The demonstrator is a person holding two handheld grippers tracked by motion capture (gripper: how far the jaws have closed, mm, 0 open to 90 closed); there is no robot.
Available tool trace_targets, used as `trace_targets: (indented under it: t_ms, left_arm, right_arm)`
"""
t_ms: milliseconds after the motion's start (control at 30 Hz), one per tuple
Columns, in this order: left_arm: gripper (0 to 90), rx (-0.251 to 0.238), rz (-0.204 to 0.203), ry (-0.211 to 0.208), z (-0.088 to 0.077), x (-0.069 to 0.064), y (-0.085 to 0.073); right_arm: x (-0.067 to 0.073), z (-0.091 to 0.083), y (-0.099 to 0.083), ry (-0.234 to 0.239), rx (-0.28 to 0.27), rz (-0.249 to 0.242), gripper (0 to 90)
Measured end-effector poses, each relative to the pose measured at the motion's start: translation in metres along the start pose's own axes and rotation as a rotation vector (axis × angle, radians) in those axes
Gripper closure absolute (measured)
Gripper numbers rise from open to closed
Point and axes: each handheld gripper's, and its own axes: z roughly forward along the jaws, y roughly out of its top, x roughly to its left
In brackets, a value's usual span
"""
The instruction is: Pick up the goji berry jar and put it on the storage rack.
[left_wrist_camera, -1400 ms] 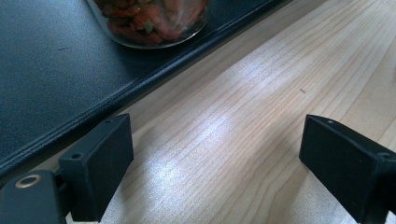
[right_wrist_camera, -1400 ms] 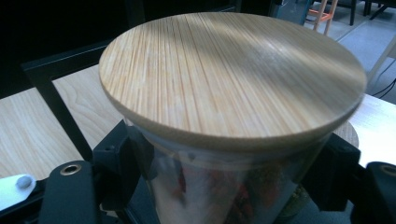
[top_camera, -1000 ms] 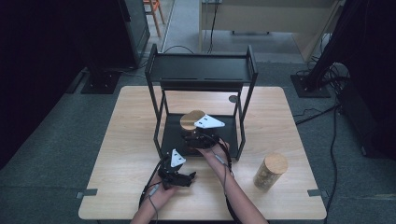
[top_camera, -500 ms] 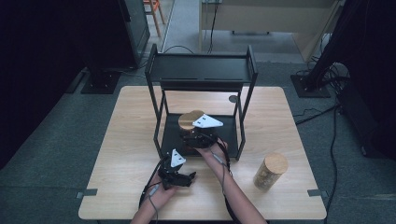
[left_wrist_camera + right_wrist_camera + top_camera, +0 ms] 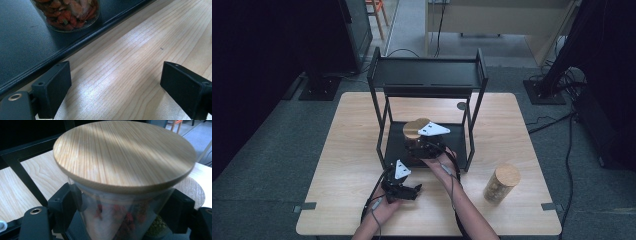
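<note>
A glass jar (image 5: 413,131) with a round wooden lid (image 5: 123,152) and red contents stands on the lower shelf of a black two-tier rack (image 5: 427,75). My right gripper (image 5: 426,146) is shut on it, with one jaw pressed against each side of the glass (image 5: 122,207). My left gripper (image 5: 408,191) rests low over the wooden table (image 5: 337,150) just in front of the rack, open and holding nothing (image 5: 115,85). The left gripper view shows the base of the jar (image 5: 70,15) on the black shelf (image 5: 30,42).
A second wooden-lidded jar (image 5: 501,183) stands on the table at the front right. Behind the held jar is part of another lid (image 5: 193,187) over green contents. The rack's posts (image 5: 381,125) flank the shelf, and its top tier lies above.
The right gripper and the jar in it have shifted slightly to the left on the lower shelf. The left gripper has stayed where it was.
</note>
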Motion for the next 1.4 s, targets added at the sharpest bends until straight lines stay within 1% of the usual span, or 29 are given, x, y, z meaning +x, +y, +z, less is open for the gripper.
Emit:
trace_targets:
  t_ms: [167, 367, 700, 800, 933, 1133, 1400]
  left_arm:
    - [10.2, -0.001, -0.001, -0.001, 0.000, 0.000, 0.000]
    - [10.2, 0.000, 0.000, -0.001, 0.000, 0.000, 0.000]
    - [10.2, -0.003, -0.003, 0.000, 0.000, 0.000, 0.000]
    - [10.2, -0.003, -0.003, 0.000, 0.000, 0.000, 0.000]
    - [10.2, 0.000, 0.002, 0.001, 0.000, 0.000, 0.000]
    - [10.2, 0.000, 0.000, 0.000, 0.000, 0.000, 0.000]
    - [10.2, 0.000, -0.001, 0.000, 0.000, 0.000, 0.000]
  right_arm:
    - [0.000, -0.004, 0.000, -0.001, 0.007, -0.004, 23.1]
    - [0.000, -0.005, -0.002, -0.005, 0.028, -0.013, 23.0]
    - [-0.002, -0.011, -0.005, 0.008, 0.028, 0.007, 23.0]
    - [-0.002, -0.013, -0.006, 0.010, 0.040, 0.020, 23.0]
    - [-0.003, -0.015, -0.008, 0.028, 0.041, 0.061, 23.0]
    - [-0.006, -0.019, -0.011, 0.036, 0.045, 0.074, 23.3]
    - [-0.006, -0.022, -0.014, 0.024, 0.070, 0.044, 23.5]
